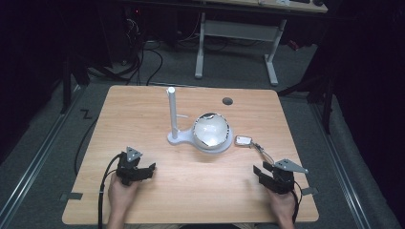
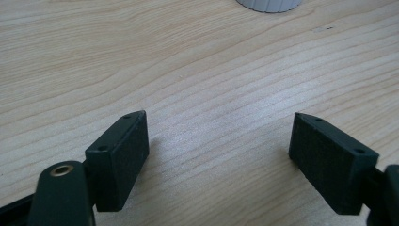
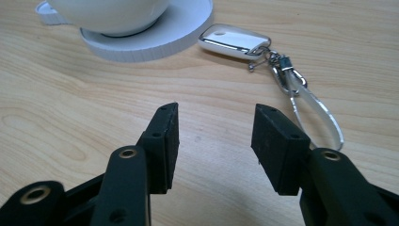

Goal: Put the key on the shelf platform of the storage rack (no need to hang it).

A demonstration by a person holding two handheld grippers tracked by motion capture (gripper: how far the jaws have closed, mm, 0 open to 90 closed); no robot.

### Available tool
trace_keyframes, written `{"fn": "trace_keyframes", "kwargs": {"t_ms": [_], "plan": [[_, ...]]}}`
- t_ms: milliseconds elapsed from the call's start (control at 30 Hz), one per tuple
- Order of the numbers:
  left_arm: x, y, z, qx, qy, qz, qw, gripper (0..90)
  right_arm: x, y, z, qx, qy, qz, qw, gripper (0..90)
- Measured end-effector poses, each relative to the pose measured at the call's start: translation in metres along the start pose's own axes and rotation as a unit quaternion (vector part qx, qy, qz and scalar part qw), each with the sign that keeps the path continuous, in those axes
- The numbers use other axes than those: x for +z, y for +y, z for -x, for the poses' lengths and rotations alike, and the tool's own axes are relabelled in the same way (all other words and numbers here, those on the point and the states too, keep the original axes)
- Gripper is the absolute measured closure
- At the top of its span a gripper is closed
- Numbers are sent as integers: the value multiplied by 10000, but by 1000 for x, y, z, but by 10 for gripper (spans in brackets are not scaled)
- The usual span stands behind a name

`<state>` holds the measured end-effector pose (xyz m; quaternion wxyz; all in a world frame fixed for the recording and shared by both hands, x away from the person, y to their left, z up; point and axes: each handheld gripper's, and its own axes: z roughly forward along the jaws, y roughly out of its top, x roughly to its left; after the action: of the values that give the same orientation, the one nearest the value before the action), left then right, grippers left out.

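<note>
Overhead light falls evenly on the tabletop (image 1: 191,191) while the room around stays dark; near fingers (image 2: 120,160) look soft, shadows faint

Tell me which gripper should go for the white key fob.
Right. The right gripper is open and empty, with the key fob just ahead of its jaws. The left gripper sits on the far side of the white stand.

Key fob (image 1: 243,140) beside (touching?) stand base (image 1: 212,145)

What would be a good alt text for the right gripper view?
The right gripper has open jaws above the wooden table, aimed toward a white key fob with a clear strap loop; a white bowl stands behind.
</note>
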<state>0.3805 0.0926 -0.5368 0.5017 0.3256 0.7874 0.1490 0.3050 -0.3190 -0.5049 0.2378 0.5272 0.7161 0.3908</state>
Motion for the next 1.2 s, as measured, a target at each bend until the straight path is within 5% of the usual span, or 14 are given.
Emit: {"fn": "trace_keyframes", "kwargs": {"t_ms": [667, 1200], "plan": [[0, 0, 0, 19, -5, 5, 10000, 207, 8, 13, 37, 344, -254, -63, 9991, 527], [0, 0, -1, 43, -17, 13, 10000, 206, 31, 33, 47, 187, -372, -347, 9985, 563]]}}
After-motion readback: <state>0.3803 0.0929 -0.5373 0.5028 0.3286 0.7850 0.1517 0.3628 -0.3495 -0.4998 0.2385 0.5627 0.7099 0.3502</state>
